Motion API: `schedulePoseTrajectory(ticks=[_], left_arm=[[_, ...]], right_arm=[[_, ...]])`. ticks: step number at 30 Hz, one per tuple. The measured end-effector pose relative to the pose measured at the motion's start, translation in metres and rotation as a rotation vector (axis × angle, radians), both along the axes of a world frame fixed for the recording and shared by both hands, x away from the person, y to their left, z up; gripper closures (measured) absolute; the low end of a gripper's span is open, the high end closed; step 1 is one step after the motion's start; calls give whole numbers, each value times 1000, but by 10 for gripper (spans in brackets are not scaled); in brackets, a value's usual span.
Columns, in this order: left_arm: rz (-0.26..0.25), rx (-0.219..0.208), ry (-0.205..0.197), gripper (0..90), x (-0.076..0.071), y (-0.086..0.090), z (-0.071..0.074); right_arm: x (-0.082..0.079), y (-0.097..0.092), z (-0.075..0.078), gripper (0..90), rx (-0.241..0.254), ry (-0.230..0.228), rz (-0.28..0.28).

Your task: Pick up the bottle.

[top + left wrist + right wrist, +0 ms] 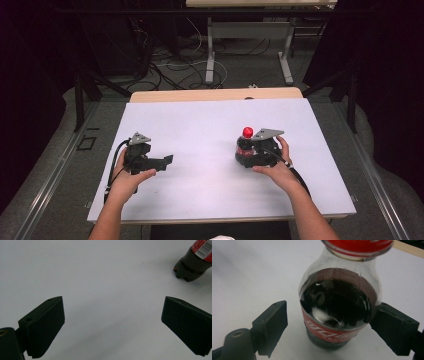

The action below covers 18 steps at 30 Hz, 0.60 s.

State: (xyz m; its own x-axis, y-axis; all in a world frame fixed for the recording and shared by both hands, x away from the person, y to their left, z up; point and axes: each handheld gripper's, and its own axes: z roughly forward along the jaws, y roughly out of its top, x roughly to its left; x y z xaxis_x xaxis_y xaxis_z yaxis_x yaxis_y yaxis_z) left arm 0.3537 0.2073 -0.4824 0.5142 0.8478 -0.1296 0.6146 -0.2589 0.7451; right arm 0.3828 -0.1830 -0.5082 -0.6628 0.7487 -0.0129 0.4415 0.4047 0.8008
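White sheet [200, 125] covered wooden table [215, 94], pale strip of wood showing at far edge. Grey floor [245, 70] beyond, tangled with cables [170, 67]. Second table [260, 4] stood farther back on white metal legs [210, 50]. Dark curtains [385, 60] hung both sides. Black metal frame [80, 95] flanked table. Room dim, tabletop lit.

Bottle [193, 261] neck and cap beyond the left gripper view's top edge.
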Motion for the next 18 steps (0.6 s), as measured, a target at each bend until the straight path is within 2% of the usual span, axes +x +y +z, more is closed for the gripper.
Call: schedulePoseTrajectory(ticks=[4, 10, 18], left_arm=[[8, 3, 8, 53, 0, 0, -2], [11, 5, 15, 53, 0, -1, -2], [6, 4, 2, 53, -1, 0, -1]], right_arm=[[5, -1, -4, 179, 42, 2, -12], [4, -4, -4, 273, 33, -8, -27], [3, -5, -3, 287, 34, -4, -16]])
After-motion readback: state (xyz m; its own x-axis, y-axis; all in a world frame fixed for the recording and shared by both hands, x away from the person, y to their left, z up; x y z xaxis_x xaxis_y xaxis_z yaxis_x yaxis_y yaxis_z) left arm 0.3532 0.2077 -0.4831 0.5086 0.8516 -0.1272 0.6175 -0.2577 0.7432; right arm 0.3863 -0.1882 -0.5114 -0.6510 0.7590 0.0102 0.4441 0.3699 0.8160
